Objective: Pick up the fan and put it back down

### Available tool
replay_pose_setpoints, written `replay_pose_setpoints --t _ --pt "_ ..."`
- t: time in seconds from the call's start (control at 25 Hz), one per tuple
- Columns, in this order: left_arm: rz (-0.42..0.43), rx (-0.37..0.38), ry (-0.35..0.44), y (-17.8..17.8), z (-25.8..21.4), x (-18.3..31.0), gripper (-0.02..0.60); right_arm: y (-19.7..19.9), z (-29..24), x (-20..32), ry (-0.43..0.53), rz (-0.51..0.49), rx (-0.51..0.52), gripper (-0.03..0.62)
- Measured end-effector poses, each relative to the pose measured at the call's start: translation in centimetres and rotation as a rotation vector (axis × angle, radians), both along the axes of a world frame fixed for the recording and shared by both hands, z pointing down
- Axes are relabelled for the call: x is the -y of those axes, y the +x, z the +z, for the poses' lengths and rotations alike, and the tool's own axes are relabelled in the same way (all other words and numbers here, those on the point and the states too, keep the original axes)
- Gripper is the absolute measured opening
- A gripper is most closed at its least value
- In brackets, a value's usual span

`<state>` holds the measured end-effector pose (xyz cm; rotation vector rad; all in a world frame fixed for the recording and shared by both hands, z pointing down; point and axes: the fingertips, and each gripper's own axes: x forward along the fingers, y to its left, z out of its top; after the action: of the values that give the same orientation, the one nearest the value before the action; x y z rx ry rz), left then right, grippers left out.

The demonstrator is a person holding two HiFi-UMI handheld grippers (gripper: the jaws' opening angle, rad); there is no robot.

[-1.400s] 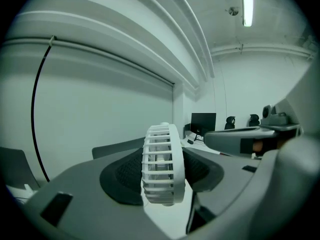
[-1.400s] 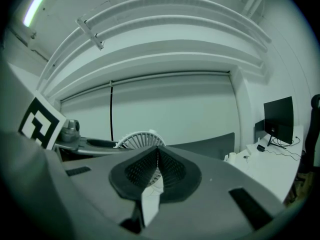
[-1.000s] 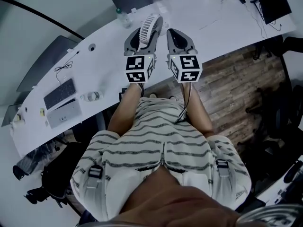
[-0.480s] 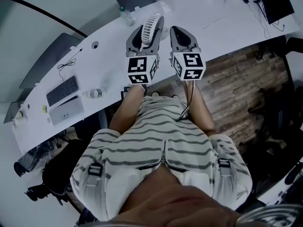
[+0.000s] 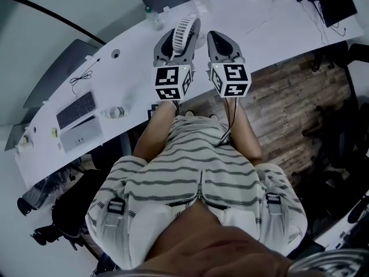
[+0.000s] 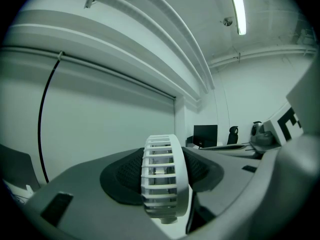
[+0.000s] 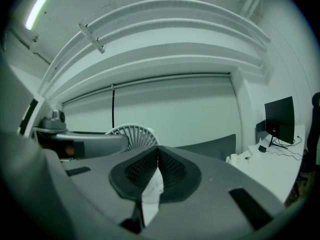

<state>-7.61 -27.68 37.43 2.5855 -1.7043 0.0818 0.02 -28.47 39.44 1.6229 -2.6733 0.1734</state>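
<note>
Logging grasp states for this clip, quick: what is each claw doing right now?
Left claw: closed on the white fan, which sits edge-on between its pads.
Right claw: closed, holding nothing.

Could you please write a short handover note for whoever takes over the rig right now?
Left gripper: shut on the white fan, which sits edge-on between its pads.
Right gripper: jaws together, nothing between them, held beside the left one.
Fan: in the left gripper, over the white desk. It looks lifted, but the gap below it cannot be seen.
Done: the fan is gripped and apparently picked up.
Left: lower the fan onto the desk, then open the left gripper.
</note>
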Motion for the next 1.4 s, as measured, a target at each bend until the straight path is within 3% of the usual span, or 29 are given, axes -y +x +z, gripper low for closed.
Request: replay_pose_setpoints --t 0.48,1.4 --pt "0.014 0.032 -0.017 0.0 0.5 0.4 0.225 0.7 0.4 0.0 -0.012 0.017 0.0 0.012" --pt "0.149 0.168 -0.046 0.7 3.9 6.3 0.225 3.1 1.0 1.2 -0.023 0.082 -0.007 0.012"
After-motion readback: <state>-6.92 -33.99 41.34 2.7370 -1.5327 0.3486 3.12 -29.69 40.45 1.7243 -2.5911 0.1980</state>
